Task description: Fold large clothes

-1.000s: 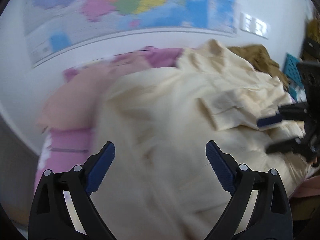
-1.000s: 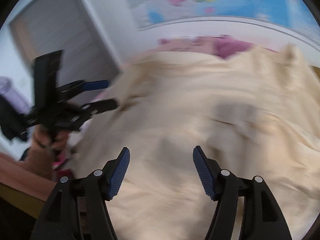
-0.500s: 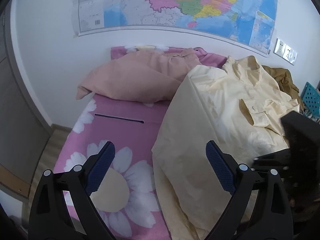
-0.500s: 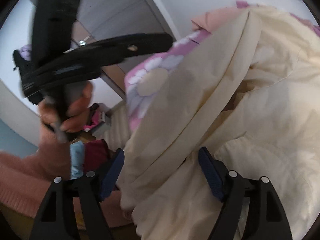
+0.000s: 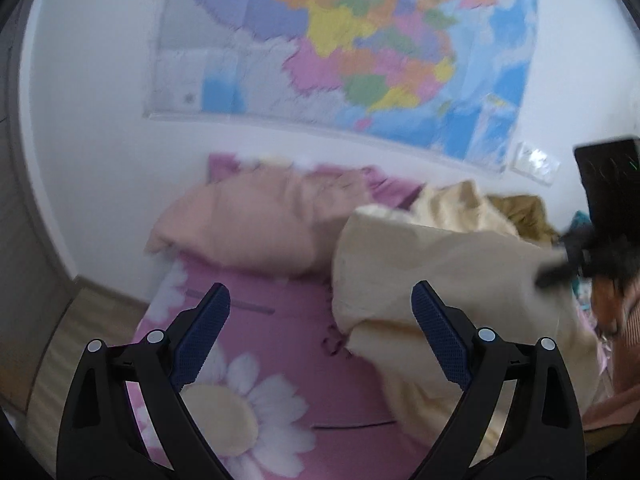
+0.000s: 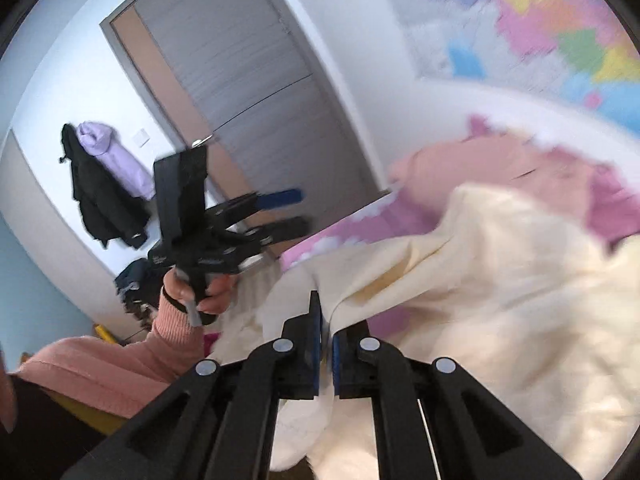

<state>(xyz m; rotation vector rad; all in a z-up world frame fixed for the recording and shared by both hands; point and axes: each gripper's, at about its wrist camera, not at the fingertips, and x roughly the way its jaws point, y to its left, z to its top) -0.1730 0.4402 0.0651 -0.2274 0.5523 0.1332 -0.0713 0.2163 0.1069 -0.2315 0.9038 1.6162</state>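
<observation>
The right tool (image 6: 326, 336) pinches a fold of the large pale-yellow cotton shirt (image 6: 500, 280) – the left tool (image 5: 320, 320) hangs spread wide, holding nothing, above the pink flowered bed (image 5: 280, 360).

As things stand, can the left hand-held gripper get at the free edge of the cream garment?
Probably yes. The left hand-held gripper is open and empty above the flowered sheet, and the cream garment lies just to its right with nothing between.
</observation>
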